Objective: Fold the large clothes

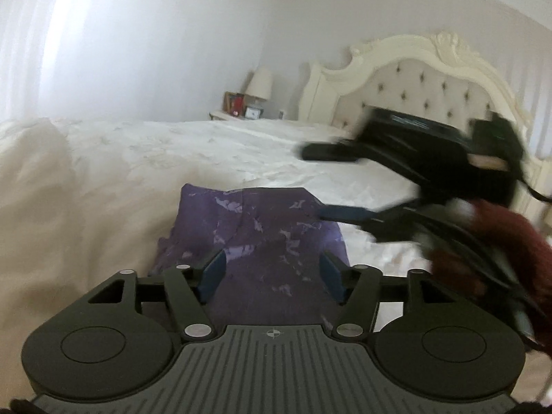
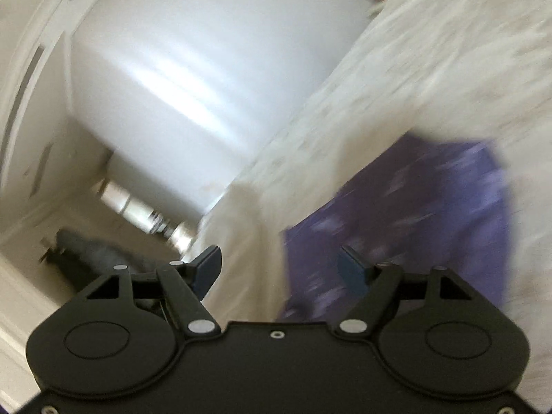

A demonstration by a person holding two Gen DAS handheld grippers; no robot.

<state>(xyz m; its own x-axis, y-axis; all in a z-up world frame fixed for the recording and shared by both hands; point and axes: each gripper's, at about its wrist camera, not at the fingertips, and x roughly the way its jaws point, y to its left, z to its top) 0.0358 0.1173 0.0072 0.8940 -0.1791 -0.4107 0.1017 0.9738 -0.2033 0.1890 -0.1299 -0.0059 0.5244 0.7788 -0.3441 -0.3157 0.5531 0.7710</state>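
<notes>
The purple patterned garment [image 1: 255, 238] lies folded on the white bed [image 1: 145, 158], directly under and ahead of the left gripper [image 1: 272, 277], whose fingers [image 1: 212, 276] stand apart, holding nothing. Its long axis runs away from that gripper toward the headboard [image 1: 414, 86]. The right gripper [image 2: 283, 270] (blurred) is likewise spread, empty, at the garment's edge.

One purple garment [image 1: 255, 238] is seen lying ahead of the left gripper [image 1: 272, 276]. Two grippers are counted, the right gripper [image 1: 331, 183] showing to the right of it. One bed [image 1: 172, 151], one headboard [image 1: 424, 82] and one lamp [image 1: 259, 84] are seen beyond.
</notes>
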